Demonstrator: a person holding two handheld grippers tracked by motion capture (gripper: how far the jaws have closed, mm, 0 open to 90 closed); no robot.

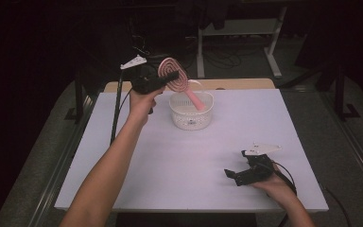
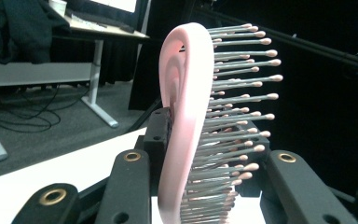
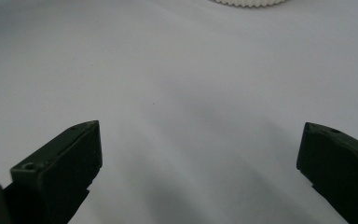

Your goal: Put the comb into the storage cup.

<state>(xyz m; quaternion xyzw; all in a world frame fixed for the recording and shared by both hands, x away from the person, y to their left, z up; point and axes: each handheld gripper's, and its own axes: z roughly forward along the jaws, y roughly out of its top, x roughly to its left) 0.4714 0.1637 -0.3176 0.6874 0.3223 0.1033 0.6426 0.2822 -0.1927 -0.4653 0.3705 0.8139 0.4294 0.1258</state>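
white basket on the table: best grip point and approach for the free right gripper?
Probably the white basket's near rim, from above: it stands upright and open-topped, with a thin wall that open fingers can straddle. Avoid the far side, where the pink brush's handle dips in, held by the left gripper.

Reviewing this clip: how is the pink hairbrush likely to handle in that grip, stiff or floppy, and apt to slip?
The pink hairbrush probably stays stiff: its head holds shape, with the handle angled down into the white basket. Its thin bristles likely flex if pressed. The left hand-held gripper clamps the head's smooth, narrow edge, so it may pivot or slip.
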